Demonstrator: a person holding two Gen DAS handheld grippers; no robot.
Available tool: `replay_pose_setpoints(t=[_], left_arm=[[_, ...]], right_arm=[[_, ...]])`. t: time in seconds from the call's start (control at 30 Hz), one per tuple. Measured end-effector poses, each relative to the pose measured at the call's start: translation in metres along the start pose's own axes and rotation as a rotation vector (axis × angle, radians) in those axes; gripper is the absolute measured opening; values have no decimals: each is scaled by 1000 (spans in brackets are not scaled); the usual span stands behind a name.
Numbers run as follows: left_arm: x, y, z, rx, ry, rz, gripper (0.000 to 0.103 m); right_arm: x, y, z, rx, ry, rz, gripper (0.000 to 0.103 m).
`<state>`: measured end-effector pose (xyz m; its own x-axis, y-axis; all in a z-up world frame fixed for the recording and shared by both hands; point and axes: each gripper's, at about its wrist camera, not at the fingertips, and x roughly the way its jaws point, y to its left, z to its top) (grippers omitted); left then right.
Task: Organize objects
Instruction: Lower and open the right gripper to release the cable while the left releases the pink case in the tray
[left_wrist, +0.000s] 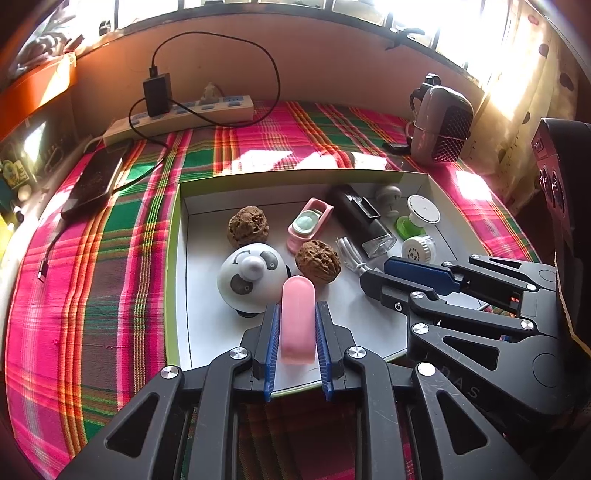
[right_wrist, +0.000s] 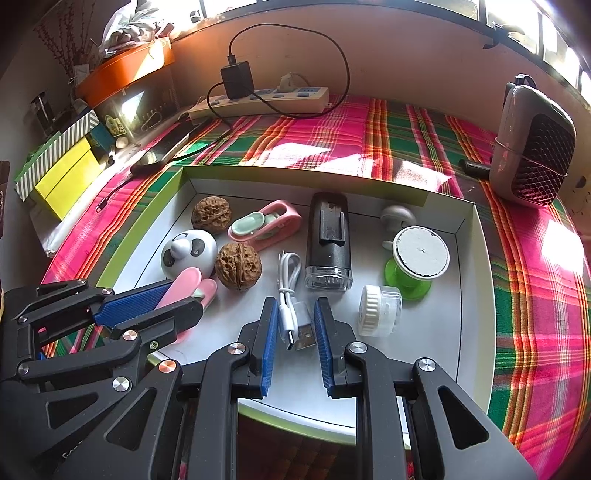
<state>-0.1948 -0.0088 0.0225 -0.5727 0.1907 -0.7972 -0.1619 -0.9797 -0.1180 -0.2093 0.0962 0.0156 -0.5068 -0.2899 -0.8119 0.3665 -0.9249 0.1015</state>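
Note:
A shallow white tray with a green rim (left_wrist: 173, 236) (right_wrist: 476, 280) lies on the plaid cloth. My left gripper (left_wrist: 297, 314) is shut on a pink capsule-shaped case (left_wrist: 297, 317) (right_wrist: 181, 290), held over the tray's near left part beside a panda-faced dome (left_wrist: 253, 277) (right_wrist: 190, 253). My right gripper (right_wrist: 295, 317) (left_wrist: 406, 275) straddles the plug end of a coiled white USB cable (right_wrist: 291, 295) (left_wrist: 351, 254); the jaws stand apart with small gaps beside the cable. Two walnuts (left_wrist: 317, 260) (right_wrist: 238, 266), a pink clip case (right_wrist: 264, 223), a black device (right_wrist: 328, 243), a green-stemmed disc (right_wrist: 419, 254) and a white cap (right_wrist: 380, 310) lie in the tray.
A power strip (left_wrist: 177, 118) (right_wrist: 258, 101) with a black charger and looped cable runs along the back wall. A dark phone (left_wrist: 92, 181) lies left of the tray. A small heater (left_wrist: 441, 125) (right_wrist: 532, 147) stands at the back right. Boxes (right_wrist: 62, 166) stack at the far left.

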Motion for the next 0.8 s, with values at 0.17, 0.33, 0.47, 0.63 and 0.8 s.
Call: replay_pose_setpoints(t=[0.17, 0.33, 0.47, 0.63, 0.8], left_arm=[[-1, 0, 1, -3, 2, 8, 21], [-2, 0, 1, -5, 3, 15, 22], [-3, 0, 1, -3, 2, 18, 22], [-5, 0, 0, -5, 2, 21, 22], [-6, 0, 0, -4, 2, 24, 22]], right_arm=[[-1, -1, 0, 6, -3, -7, 22], [-2, -2, 0, 5, -7, -12, 23], [-5, -2, 0, 5, -11, -12, 24], [-6, -1, 0, 6, -16, -17, 31], [-7, -1, 0, 7, -14, -23, 32]])
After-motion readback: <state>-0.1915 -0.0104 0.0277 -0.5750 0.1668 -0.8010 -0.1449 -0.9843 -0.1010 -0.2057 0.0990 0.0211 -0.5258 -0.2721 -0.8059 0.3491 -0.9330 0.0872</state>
